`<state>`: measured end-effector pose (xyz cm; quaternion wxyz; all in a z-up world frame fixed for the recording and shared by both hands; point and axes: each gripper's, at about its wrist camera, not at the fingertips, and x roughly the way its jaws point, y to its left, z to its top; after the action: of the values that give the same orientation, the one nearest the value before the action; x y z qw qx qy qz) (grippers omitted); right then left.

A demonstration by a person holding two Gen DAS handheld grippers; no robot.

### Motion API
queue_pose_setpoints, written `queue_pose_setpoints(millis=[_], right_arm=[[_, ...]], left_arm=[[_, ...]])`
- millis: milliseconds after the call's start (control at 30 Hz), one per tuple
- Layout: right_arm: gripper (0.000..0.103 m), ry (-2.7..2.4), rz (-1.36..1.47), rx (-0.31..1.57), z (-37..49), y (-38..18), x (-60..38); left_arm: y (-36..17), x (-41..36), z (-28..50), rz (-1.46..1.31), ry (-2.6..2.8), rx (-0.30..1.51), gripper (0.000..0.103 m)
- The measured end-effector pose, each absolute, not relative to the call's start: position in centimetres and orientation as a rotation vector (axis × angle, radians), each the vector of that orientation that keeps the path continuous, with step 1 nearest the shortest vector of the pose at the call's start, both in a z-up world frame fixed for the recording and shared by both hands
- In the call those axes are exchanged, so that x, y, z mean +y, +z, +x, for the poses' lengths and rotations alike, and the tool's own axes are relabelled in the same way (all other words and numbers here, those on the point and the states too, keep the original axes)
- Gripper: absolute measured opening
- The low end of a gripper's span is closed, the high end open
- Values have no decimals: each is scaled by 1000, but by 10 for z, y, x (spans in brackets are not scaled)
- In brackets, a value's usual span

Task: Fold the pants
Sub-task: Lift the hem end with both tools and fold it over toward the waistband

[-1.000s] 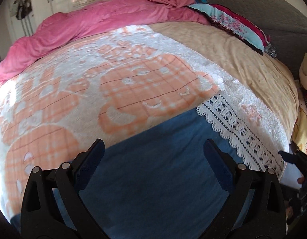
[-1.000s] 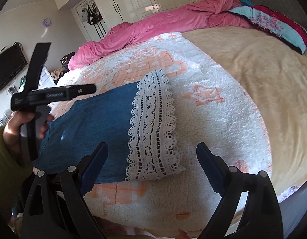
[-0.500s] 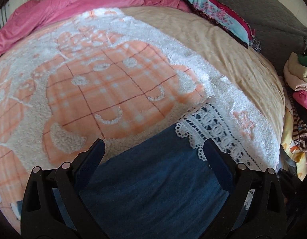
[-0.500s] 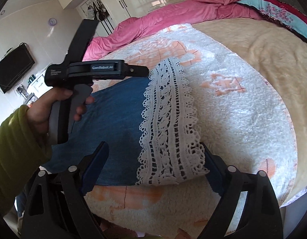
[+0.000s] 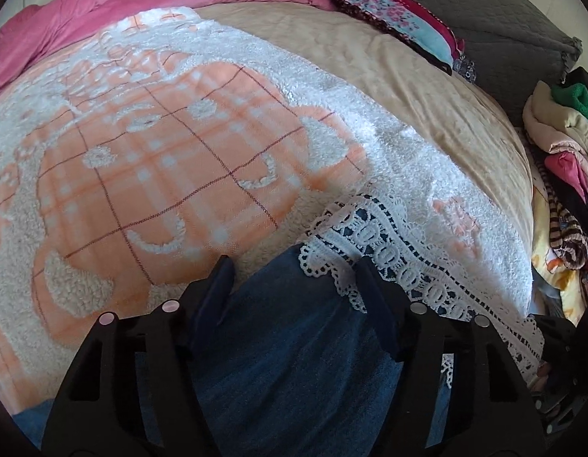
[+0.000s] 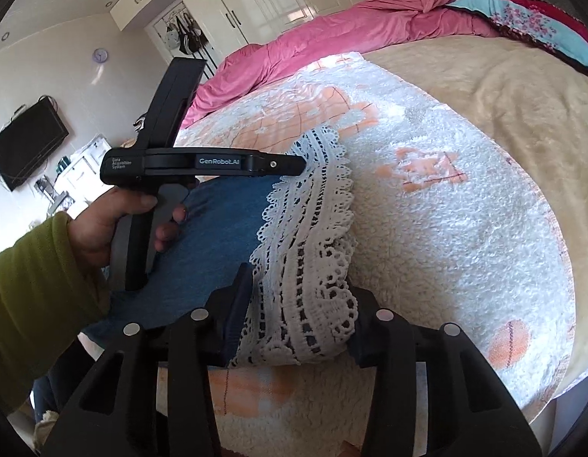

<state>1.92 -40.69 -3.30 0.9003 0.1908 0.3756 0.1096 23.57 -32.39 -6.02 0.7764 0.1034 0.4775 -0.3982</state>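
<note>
The pants [image 5: 294, 361], blue denim with a wide white lace hem [image 5: 393, 243], lie flat on a fleecy white-and-orange blanket [image 5: 149, 175] spread over the bed, near its close edge, with the lace end pointing toward the tan bedspread [image 5: 427, 87].

In the left wrist view, the left gripper [image 5: 294, 270] sits low over the far edge of the denim, right where the lace begins. Its 2 fingers are part-way closed, with a band of denim and the lace edge lying between them; one fingertip [image 5: 223, 266] rests at the border of denim and blanket, the other against the lace scallops. Whether the pads are actually pinching the cloth cannot be told.

In the right wrist view, the right gripper [image 6: 299, 293] is at the near corner of the lace hem [image 6: 309, 251]. Its 2 fingers stand on either side of the bunched lace, narrowed to about the width of the hem, and the lace fills the gap between them; a firm grip cannot be confirmed. The same view shows the left gripper [image 6: 299, 163] from the side, held by a hand [image 6: 114, 224] in a green sleeve [image 6: 31, 304], its tip touching the far end of the lace.

A pink duvet [image 6: 332, 34] is heaped along the far side of the bed, and a pile of clothes [image 5: 564, 175] sits off the bed's edge
</note>
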Motion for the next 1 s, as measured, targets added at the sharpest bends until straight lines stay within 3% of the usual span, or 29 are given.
queue_pose_setpoints(millis=[133,367,700,867,967,1000], right_arm=[[27,247,355,784,24,-29,-404],[20,295,315,776,25,-10,-396],[19,502,161,671,27,41,-309],[19,601,46,707,39,34,-246],[19,636,-45,755,40,15,-209],[19,639,-78,764,38,10,-198]], left_arm=[[-55,-324,227,229,-864,1049,22],[-43,-303,223,107,-869,1009,7],[0,-188,210,-189,-868,870,5],[-1,-113,201,-254,-669,862,6],[-7,-63,188,-386,-600,856,15],[-12,-47,182,-426,-571,869,24]])
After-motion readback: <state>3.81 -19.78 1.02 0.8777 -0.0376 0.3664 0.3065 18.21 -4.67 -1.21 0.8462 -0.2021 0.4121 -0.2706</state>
